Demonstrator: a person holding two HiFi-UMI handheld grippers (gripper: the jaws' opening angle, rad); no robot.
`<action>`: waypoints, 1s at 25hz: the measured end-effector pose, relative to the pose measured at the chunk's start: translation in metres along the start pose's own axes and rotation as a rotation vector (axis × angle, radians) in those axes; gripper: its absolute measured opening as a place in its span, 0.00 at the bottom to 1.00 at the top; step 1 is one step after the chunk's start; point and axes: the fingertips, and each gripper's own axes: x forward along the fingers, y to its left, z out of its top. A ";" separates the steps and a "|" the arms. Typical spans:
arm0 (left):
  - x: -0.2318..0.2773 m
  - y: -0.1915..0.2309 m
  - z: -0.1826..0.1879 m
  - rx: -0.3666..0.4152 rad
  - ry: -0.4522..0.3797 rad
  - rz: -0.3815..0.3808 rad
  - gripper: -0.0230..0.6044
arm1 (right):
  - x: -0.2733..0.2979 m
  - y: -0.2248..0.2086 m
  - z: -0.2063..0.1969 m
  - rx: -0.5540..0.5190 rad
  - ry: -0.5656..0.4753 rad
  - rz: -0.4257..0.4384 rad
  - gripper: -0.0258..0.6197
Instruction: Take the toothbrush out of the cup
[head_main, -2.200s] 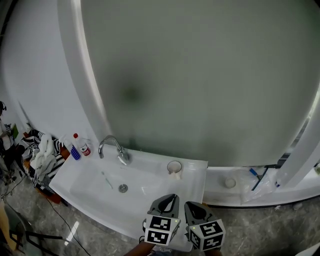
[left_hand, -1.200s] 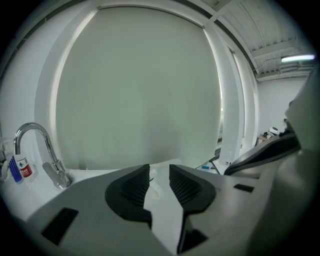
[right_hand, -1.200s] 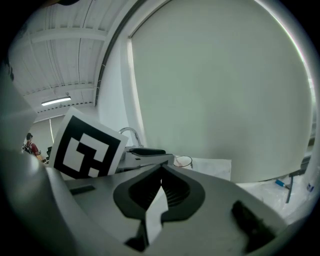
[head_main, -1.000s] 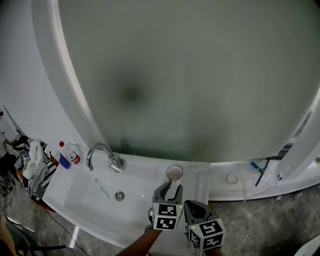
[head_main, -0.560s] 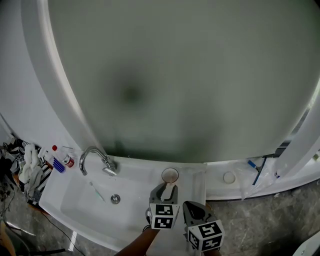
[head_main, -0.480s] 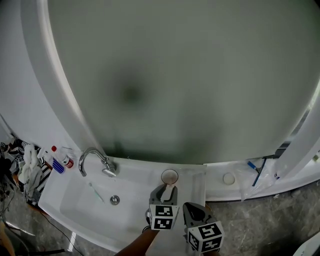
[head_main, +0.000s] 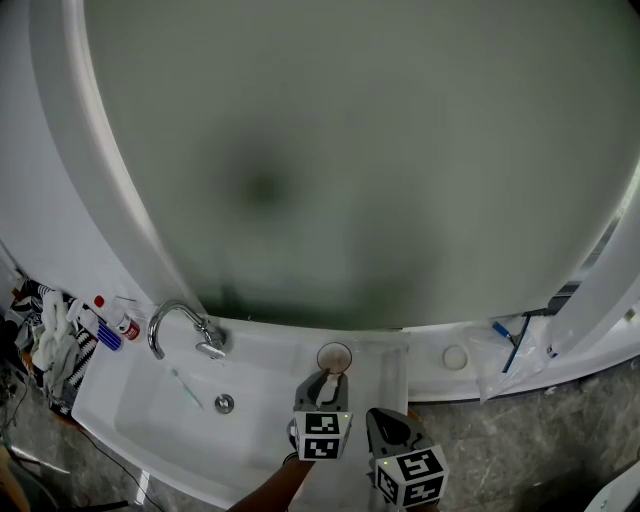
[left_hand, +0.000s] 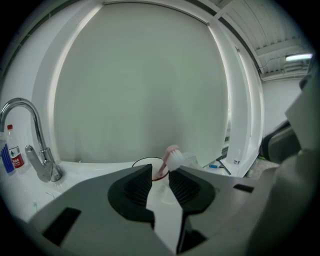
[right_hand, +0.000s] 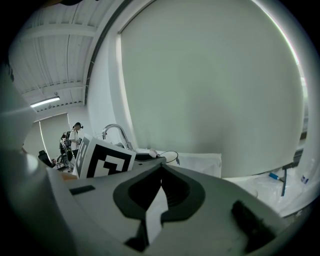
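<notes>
A round cup (head_main: 334, 357) stands on the white sink's (head_main: 130, 400) right deck; its rim (left_hand: 142, 161) shows just past my left jaws. A pink toothbrush (left_hand: 172, 156) with white bristles leans out of it to the right. My left gripper (left_hand: 160, 169) points at the cup, its jaws closing. The brush head sits just beyond the fingertips and the pads do not touch it. In the head view the left gripper (head_main: 323, 378) is right in front of the cup. My right gripper (right_hand: 161, 167) is shut and empty, and in the head view it (head_main: 385, 415) hangs back at the sink's front edge.
A chrome faucet (head_main: 178, 322) arches over the basin, where a green toothbrush (head_main: 185, 388) lies near the drain (head_main: 224, 403). Bottles (head_main: 110, 325) and cloths (head_main: 50, 340) sit far left. A curved frosted panel (head_main: 360, 160) rises behind. A small round object (head_main: 455, 356) rests on the right ledge.
My left gripper has moved forward from the sink's front edge up to the cup. The right gripper has stayed near the front edge. The view has drifted, so the sink sits further left.
</notes>
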 end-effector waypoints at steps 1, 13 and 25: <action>0.001 0.001 -0.001 -0.001 0.000 0.004 0.21 | 0.000 0.000 -0.001 0.002 0.002 0.000 0.06; 0.004 0.009 -0.001 0.003 -0.011 0.015 0.11 | 0.006 0.000 -0.005 0.015 0.004 0.002 0.06; -0.004 0.013 0.011 -0.004 -0.040 0.022 0.11 | 0.004 -0.001 -0.005 0.002 -0.004 0.004 0.06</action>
